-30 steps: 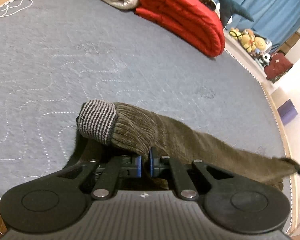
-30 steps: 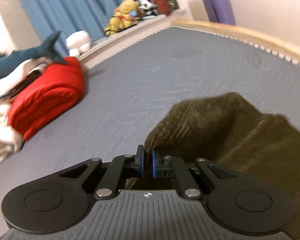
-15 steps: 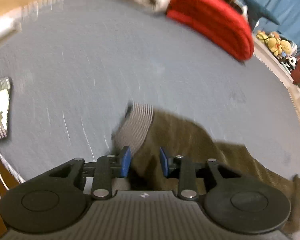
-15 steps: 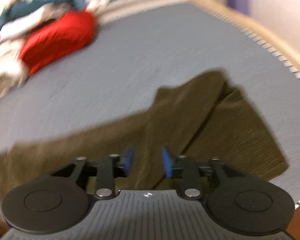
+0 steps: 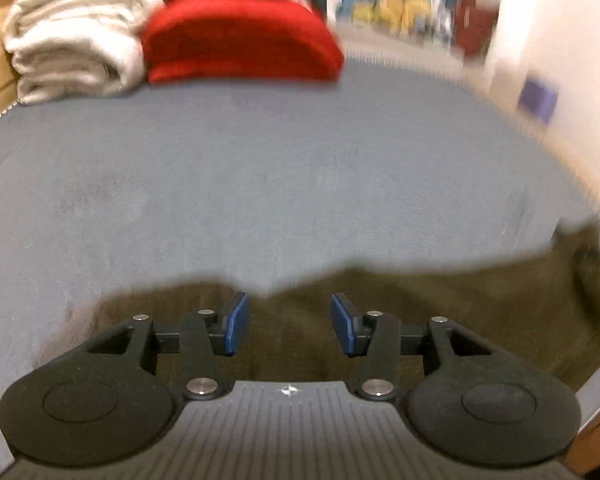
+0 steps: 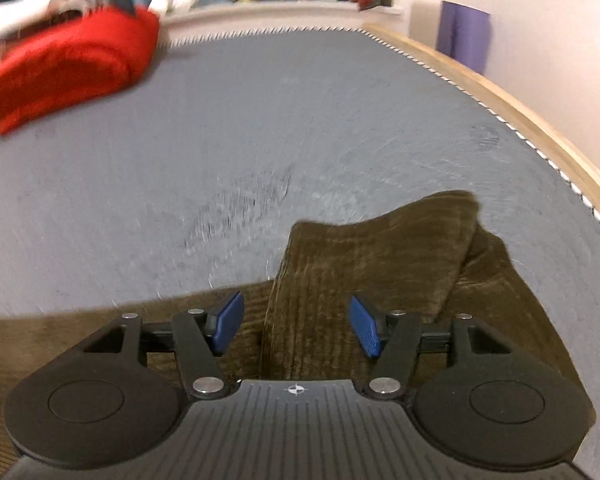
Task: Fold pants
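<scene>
Olive-brown corduroy pants (image 6: 380,248) lie spread on the grey bed (image 6: 260,128), directly under and ahead of both tools. Your left hand-held gripper (image 5: 290,322) and right hand-held gripper (image 6: 296,324) are each opening, pads clear of the cloth, nothing held. You look to be between folds: the fabric has just been laid down, with one flap doubled over ahead of the right one. Next you'll likely need a fresh pinch on an edge to carry it across. Count: one pair of pants, two grippers, one red bundle (image 5: 240,36), one white bundle (image 5: 72,40).
</scene>
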The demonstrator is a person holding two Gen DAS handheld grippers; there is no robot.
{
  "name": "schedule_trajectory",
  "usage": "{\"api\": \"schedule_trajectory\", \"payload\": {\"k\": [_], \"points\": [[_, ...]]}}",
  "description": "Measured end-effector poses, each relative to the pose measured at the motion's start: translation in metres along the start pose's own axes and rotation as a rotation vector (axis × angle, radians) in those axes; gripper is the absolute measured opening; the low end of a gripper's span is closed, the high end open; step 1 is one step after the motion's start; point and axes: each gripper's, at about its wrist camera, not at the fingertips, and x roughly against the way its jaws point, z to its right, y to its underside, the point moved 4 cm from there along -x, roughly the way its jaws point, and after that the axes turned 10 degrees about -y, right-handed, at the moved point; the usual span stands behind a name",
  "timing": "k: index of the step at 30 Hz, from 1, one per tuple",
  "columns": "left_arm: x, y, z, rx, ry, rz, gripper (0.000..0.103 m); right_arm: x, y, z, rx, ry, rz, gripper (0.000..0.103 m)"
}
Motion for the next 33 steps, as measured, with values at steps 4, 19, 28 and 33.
{"api": "schedule_trajectory", "payload": {"k": [4, 19, 28, 33], "points": [[-0.027, 0.007, 0.022, -0.009, 0.066, -0.082, 0.050, -0.019, 0.007, -0.010, 0.106, 0.017, -0.045, 0.064], [-0.029, -0.008, 0.028, -0.002, 0.091, -0.061, 0.051, -0.001, -0.001, 0.004, 0.105, 0.039, 0.026, 0.008], [-0.021, -0.006, 0.034, -0.010, 0.106, -0.057, 0.051, 0.080, 0.011, 0.085, -0.419, 0.081, 0.134, 0.007], [-0.024, -0.003, 0.044, -0.039, 0.122, -0.075, 0.052, 0.101, 0.059, 0.161, -0.863, 0.173, 0.182, 0.037]]}}
